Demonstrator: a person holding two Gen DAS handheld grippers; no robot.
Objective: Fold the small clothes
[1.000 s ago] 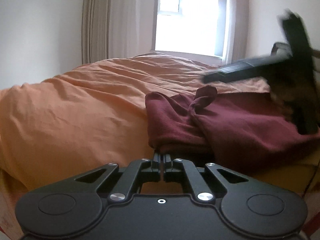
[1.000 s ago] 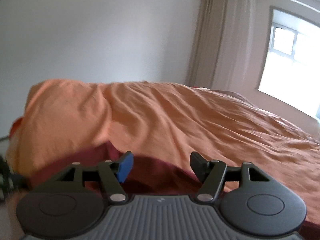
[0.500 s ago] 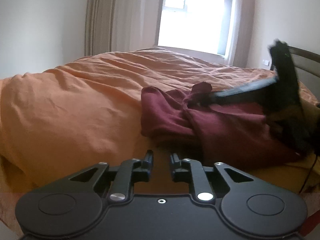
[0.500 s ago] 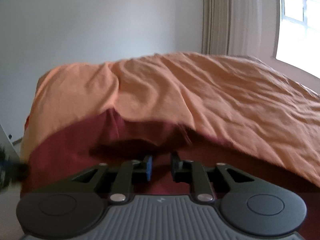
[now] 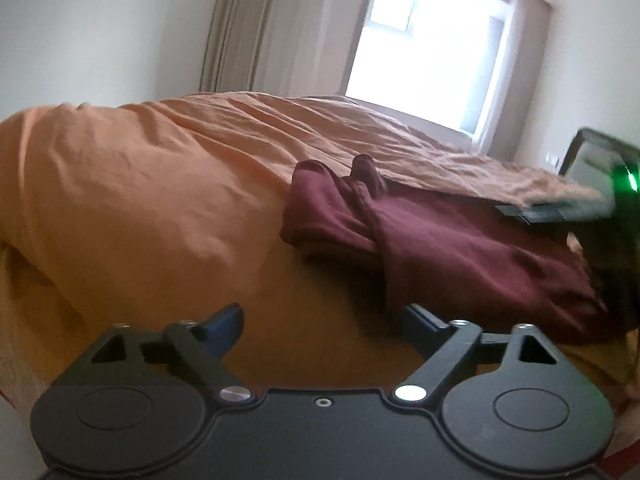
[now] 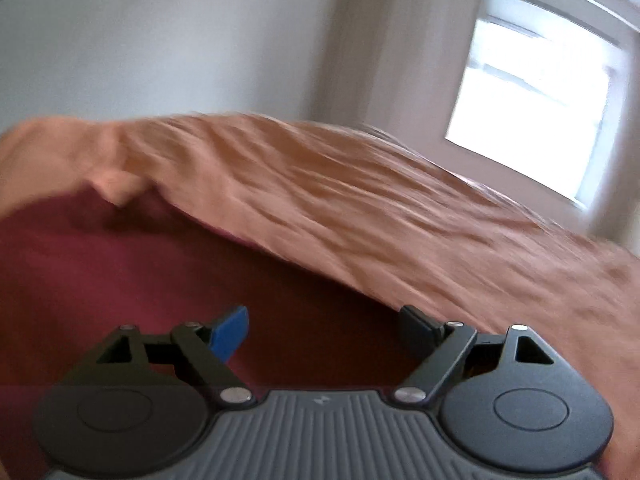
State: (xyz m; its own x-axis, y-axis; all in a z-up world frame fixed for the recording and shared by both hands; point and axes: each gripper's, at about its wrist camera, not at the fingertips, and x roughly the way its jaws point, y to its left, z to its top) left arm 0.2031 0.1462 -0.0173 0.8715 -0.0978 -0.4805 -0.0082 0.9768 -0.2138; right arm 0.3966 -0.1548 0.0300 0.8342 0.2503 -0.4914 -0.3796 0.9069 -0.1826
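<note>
One garment is visible, a dark red piece of clothing that lies on the bed, on the orange cover, near the bed's front edge. In the left wrist view it looks already doubled over: one flat part spreads to the right, and at its left end the cloth is gathered in thick rolls with a small bump standing up. So I judge that at least one fold is made, but the result is not neat, because the left end is bunched and the edges do not lie together. The left tongs are spread wide and hold nothing; they hover just in front of the garment, not touching it. The right tongs are also spread and empty, directly above the red cloth, close to where the orange cover meets it. This view is blurred, so I cannot tell if the fingers touch the cloth. What is left, in my opinion, is to smooth the bunched end and perhaps fold once more. No other small clothes are visible in these pictures.
</note>
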